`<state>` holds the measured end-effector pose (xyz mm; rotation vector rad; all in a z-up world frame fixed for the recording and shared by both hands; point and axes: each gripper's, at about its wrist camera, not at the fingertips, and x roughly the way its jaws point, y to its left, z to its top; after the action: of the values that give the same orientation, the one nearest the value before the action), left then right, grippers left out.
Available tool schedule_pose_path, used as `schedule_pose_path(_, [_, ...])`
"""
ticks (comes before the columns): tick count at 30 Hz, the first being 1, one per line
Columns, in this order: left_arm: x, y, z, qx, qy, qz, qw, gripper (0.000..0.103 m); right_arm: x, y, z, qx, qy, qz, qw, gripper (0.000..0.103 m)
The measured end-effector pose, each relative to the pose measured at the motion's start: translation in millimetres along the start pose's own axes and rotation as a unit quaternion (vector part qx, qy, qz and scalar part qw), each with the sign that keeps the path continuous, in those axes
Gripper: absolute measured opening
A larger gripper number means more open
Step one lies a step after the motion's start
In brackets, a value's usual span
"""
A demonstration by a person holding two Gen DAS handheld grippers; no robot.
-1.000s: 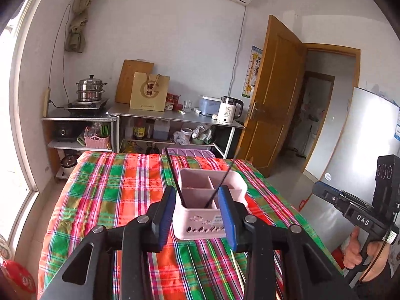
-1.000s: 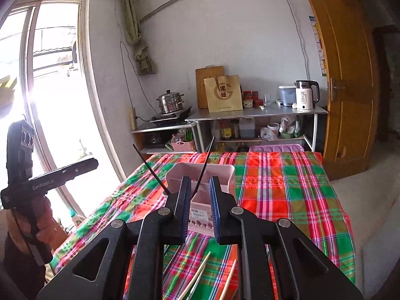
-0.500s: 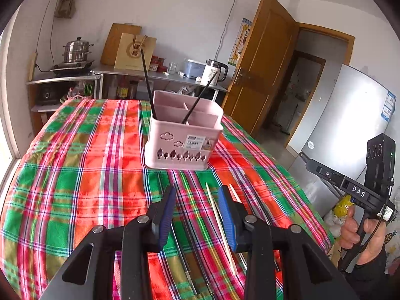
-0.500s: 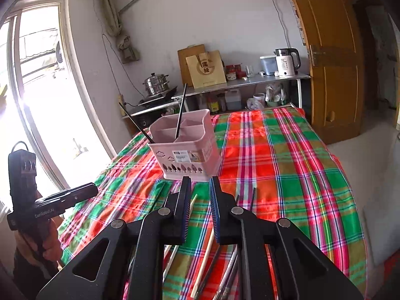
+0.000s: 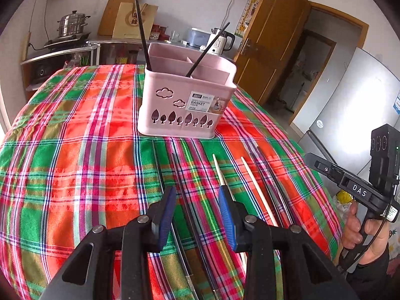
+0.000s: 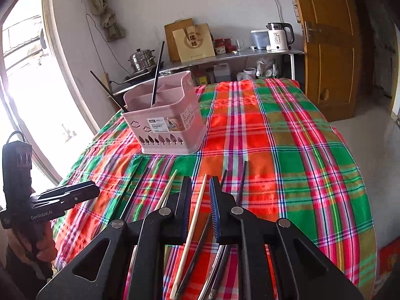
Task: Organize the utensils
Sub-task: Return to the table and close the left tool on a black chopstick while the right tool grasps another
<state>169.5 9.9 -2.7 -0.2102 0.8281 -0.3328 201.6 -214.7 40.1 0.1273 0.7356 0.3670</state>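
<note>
Blue ribbed pads line the fingers of both grippers. The left gripper point(image 5: 197, 207) stands partly open over the chopsticks, its pads pressing on nothing; a dark chopstick point(image 5: 185, 200) runs through the gap between them on the cloth below, and a pale wooden chopstick point(image 5: 221, 175) passes just under the tip of the right-hand finger. Whether the fingertips touch the cloth cannot be told.

The right gripper point(image 6: 200, 195) is open only narrowly. A second pale chopstick point(image 6: 197, 207) lies lengthwise in the slot between its fingers, with a sliver of space on either side, so the pads do not appear to clamp it. Another pale stick point(image 6: 168, 187) lies just left of these fingers, and dark chopsticks point(image 6: 241, 182) lie just to their right.

All these sticks lie roughly parallel on the red-and-green plaid cloth point(image 5: 75, 150) covering the tabletop, near its front edge. Beyond them stands a pink divided utensil basket point(image 5: 185, 105), upright, with cloud and tree cut-outs and a label on its front wall. Two black chopsticks point(image 5: 141, 27) lean out of its compartments, apart from each other.

A person's hand point(image 5: 362, 232) grips the handle of the right gripper at the edge of the left view.
</note>
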Motion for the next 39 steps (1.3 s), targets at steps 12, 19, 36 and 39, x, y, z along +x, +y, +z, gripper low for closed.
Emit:
schedule_pose_path(12, [67.5, 2.3, 19.6, 0.013, 0.069, 0.033, 0.997, 0.035, 60.0, -10.6, -3.5, -0.015, 0.074, -0.035, 0.997, 0.015])
schedule_pose_path(19, [83.4, 2.3, 25.7, 0.015, 0.084, 0.045, 0.9953, 0.034, 81.4, -11.7, -2.5, -0.02, 0.098, -0.043, 0.994, 0.015])
schedule_pose_path(36, [98.8, 2.8, 33.1, 0.022, 0.095, 0.073, 0.9926, 0.017, 106.0, -8.1, 1.2, -0.031, 0.121, -0.075, 0.989, 0.014])
schedule_pose_path(39, [100.7, 1.7, 34.6, 0.027, 0.097, 0.082, 0.9915, 0.011, 107.7, -6.1, 2.0, -0.037, 0.124, -0.082, 0.988, 0.011])
